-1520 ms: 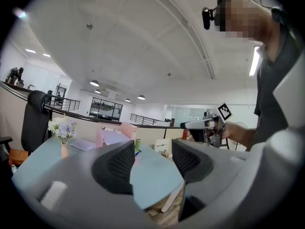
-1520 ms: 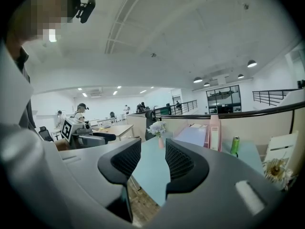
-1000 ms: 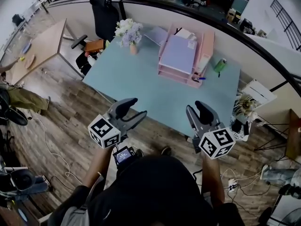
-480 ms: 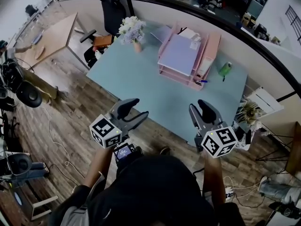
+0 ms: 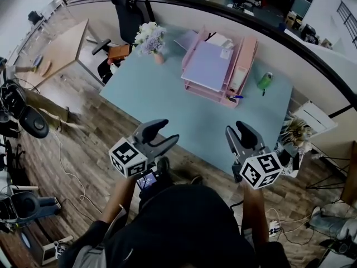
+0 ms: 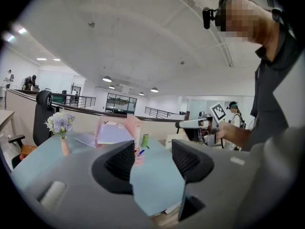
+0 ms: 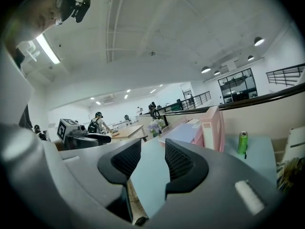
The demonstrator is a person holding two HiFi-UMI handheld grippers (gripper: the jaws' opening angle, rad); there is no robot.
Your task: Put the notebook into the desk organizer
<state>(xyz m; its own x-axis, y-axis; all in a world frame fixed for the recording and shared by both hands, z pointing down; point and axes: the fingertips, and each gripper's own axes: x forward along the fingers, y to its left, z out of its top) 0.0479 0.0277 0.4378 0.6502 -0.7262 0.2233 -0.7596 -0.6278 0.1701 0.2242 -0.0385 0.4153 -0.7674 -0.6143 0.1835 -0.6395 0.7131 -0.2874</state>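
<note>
- Left claw [image 5: 170,131] and right claw [image 5: 234,128]: jaws apart, both empty; both have moved slightly closer to the near edge of the counter [image 5: 167,102].
- Notebook [image 5: 187,39]: apparently the pale flat item on the counter's far side, just beside the desk organizer [image 5: 204,89]. Well out of reach; pickup not started.

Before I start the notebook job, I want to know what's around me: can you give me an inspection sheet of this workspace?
Surface: light blue desk, items along the back.
Job's things: pink desk organizer at the back; likely notebook flat on the desk beside it.
Clutter: flower vase, green can, blue pen.
Grippers: left gripper and right gripper open, empty, at the near edge.
Cables: cable on the floor, left.
Surroundings: office chair, wooden table.
</note>
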